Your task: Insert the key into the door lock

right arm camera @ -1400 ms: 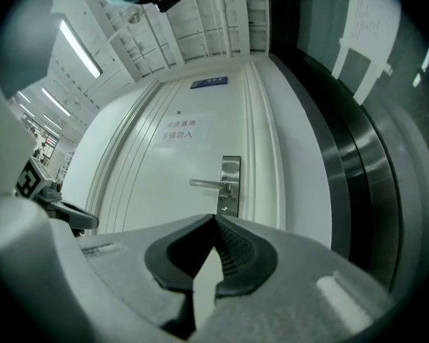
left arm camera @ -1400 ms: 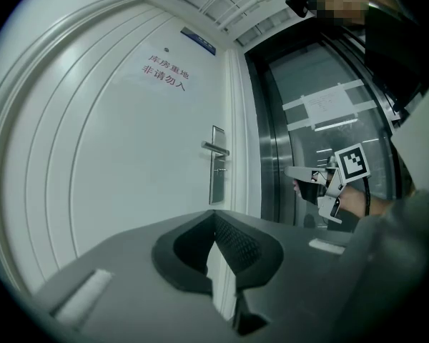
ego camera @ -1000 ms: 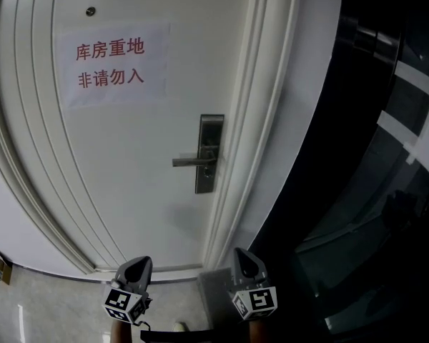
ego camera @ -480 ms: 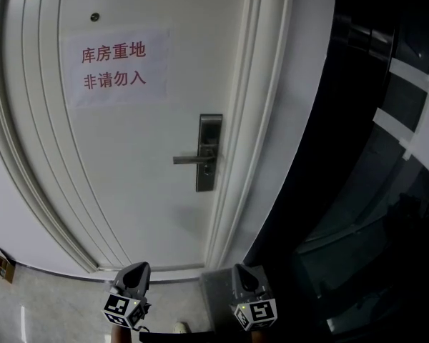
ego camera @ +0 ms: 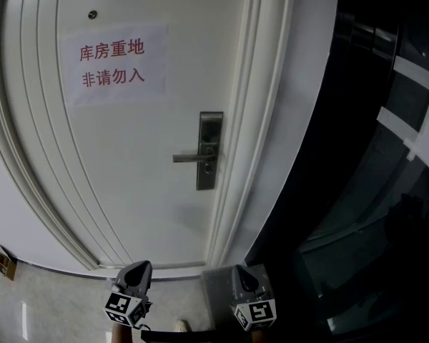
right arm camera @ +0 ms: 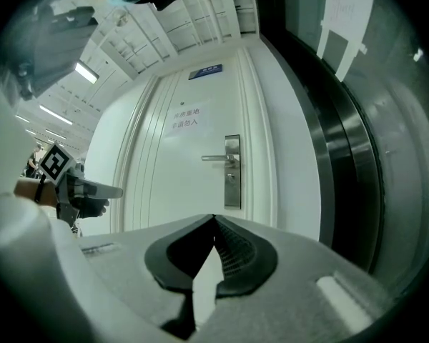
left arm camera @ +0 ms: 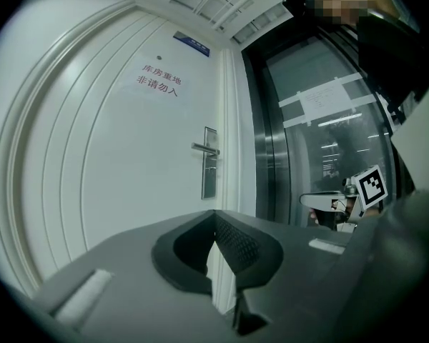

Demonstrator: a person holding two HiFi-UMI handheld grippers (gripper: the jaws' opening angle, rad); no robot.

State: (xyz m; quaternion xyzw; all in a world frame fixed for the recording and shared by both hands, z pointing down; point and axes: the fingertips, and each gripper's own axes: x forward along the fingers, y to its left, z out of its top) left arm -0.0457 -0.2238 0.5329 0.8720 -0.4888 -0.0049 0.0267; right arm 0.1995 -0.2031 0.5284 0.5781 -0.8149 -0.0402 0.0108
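**1. Gripper position.** I hold the left gripper and the right gripper low and side by side. Both are aimed level at the white panelled door. They sit well apart from the door, above the pale tiled floor. I judge this to be a stand-off posture: it keeps the lock in sight of both gripper cameras and leaves the approach clear.

**2. Finger state.** In the left gripper view, the dark ribbed fingers meet at their tips with nothing between them. In the right gripper view, the fingers are also closed tip to tip and empty.

**3. Task item.** No view shows the key. It is not between either pair of fingers and not in the lock.

**4. Target.** The tall brushed-steel lock plate is mounted at the door's right edge. Its horizontal lever handle points left, away from the frame, which leaves the lower part of the plate open to a straight approach. I judge that the keyhole lies there, but it is too small to confirm.

**5. Surroundings.**
- A white paper notice with red characters is taped above and to the left of the plate.
- A dark glass partition stands to the right of the frame.

**6. Status.** Insertion has not begun. I must locate the key and grip it before any advance.
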